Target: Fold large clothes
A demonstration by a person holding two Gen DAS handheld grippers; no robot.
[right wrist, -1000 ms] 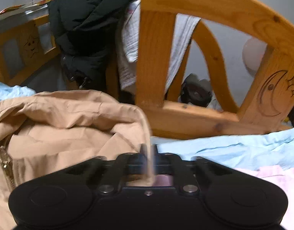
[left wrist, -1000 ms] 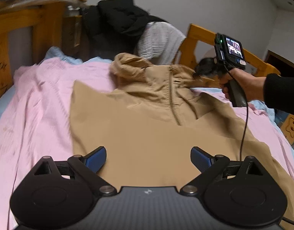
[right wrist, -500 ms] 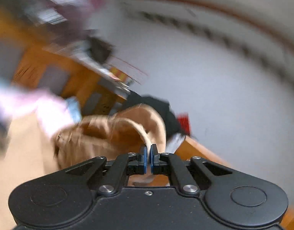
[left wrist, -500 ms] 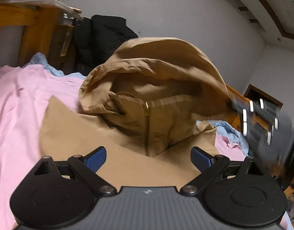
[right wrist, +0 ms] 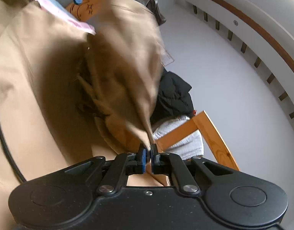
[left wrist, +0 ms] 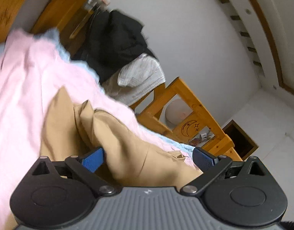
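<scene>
Tan, creased jacket (right wrist: 51,72) lies bunched on the pink bedsheet (left wrist: 28,72), its hood pinched in my closed right gripper (right wrist: 147,154), my left gripper (left wrist: 148,158) gaping empty.

Jacket (left wrist: 127,153) on the bed
It lies on the sheet (left wrist: 32,72); clothes pile (left wrist: 116,44) behind, bed rail (left wrist: 196,105) beside it.

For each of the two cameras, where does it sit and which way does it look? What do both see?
Left wrist: sits on the left gripper, tilted, looks over the tan jacket and pink sheet to the wooden bed frame; own fingers open.
Right wrist: sits on the right gripper, tilted, faces the lifted jacket; own fingers shut on its cloth.
Shared: jacket, bed frame, black coat.
</scene>
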